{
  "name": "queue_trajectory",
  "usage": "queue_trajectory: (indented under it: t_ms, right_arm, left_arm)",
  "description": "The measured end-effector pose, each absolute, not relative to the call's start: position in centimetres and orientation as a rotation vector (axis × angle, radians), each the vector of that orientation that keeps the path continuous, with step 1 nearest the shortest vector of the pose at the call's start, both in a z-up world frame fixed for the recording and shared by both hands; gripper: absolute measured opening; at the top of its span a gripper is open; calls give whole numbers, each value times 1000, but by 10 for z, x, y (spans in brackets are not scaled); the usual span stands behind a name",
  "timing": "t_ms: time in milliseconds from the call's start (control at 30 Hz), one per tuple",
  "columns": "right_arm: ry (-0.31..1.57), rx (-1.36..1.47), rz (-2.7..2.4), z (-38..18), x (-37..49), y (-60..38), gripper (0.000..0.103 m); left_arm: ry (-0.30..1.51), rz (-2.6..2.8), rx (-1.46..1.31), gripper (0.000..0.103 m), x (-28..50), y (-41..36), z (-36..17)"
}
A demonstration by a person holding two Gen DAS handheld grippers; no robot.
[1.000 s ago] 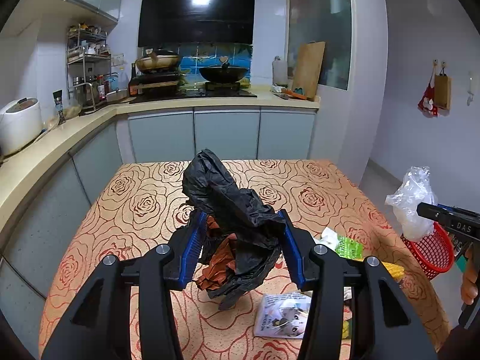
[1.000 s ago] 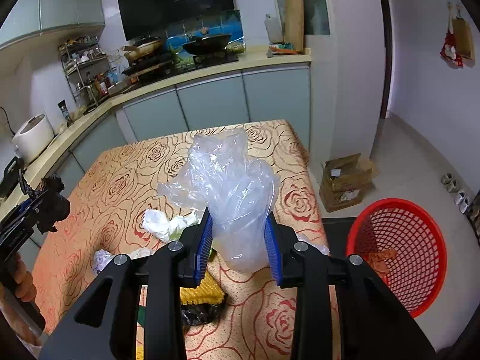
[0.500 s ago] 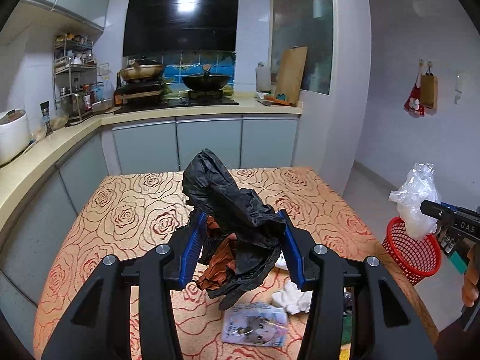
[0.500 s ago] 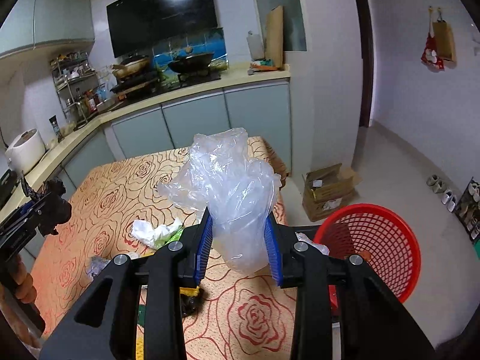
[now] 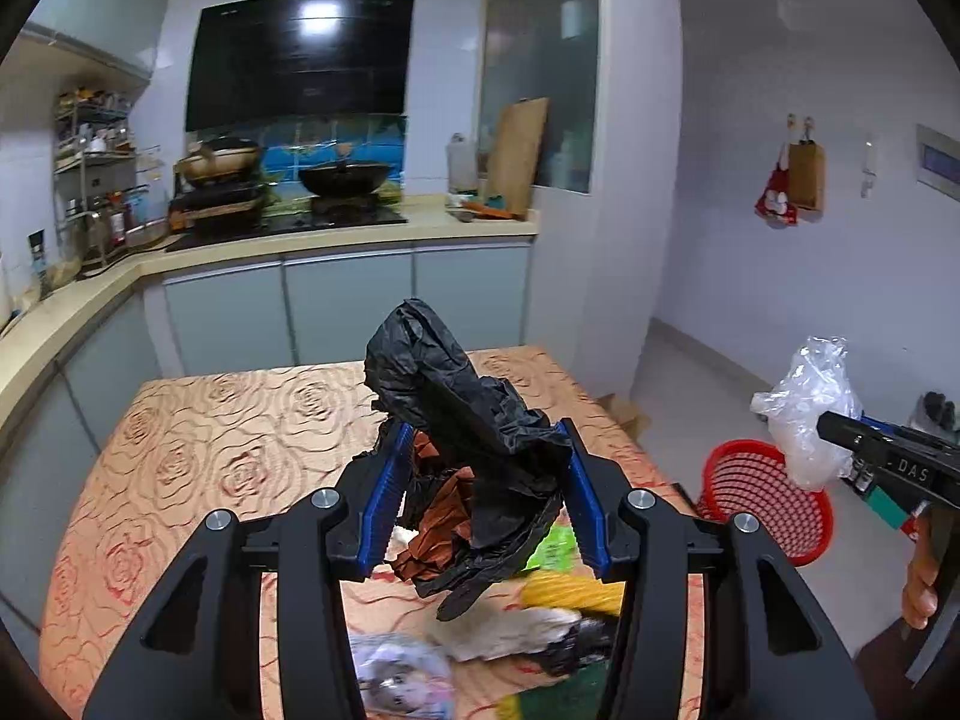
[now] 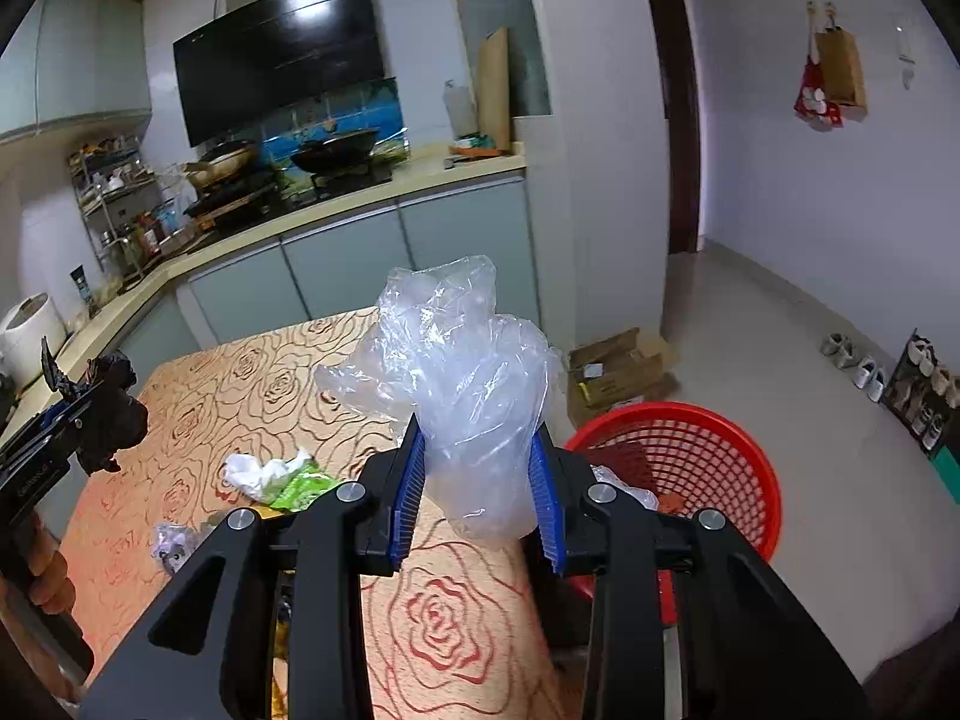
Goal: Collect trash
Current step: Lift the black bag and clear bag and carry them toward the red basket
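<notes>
My left gripper (image 5: 485, 495) is shut on a crumpled black plastic bag (image 5: 456, 408) with brown paper tucked in it, held above the rose-patterned table (image 5: 240, 444). My right gripper (image 6: 477, 495) is shut on a crumpled clear plastic bag (image 6: 474, 384), held over the table's right edge beside the red mesh basket (image 6: 708, 450) on the floor. In the left wrist view the right gripper (image 5: 840, 450) with the clear bag (image 5: 810, 408) hangs above the basket (image 5: 774, 498). In the right wrist view the left gripper (image 6: 96, 414) shows at the far left.
Loose trash lies on the table: a white tissue (image 6: 252, 471), a green wrapper (image 6: 303, 483), a yellow item (image 5: 570, 591), a printed packet (image 5: 396, 681). A cardboard box (image 6: 618, 372) sits on the floor behind the basket. Kitchen counter (image 5: 336, 240) runs along the back and left.
Both grippers have swung to the right with their bags still held. The red basket has come closer and larger in the right wrist view; the table has slid left.
</notes>
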State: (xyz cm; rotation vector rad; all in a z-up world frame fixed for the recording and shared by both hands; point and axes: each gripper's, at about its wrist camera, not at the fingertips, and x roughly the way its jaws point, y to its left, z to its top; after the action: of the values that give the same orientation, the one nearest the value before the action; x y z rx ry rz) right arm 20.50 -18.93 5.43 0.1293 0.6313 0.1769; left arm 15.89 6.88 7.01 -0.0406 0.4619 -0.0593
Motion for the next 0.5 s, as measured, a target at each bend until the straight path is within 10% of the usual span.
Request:
queue_trajectory:
  t_ms: [500]
  right_arm:
    - [623,173,72,50,196,-244,32]
  left_arm:
    - [469,-240,-7,47,185,-18,75]
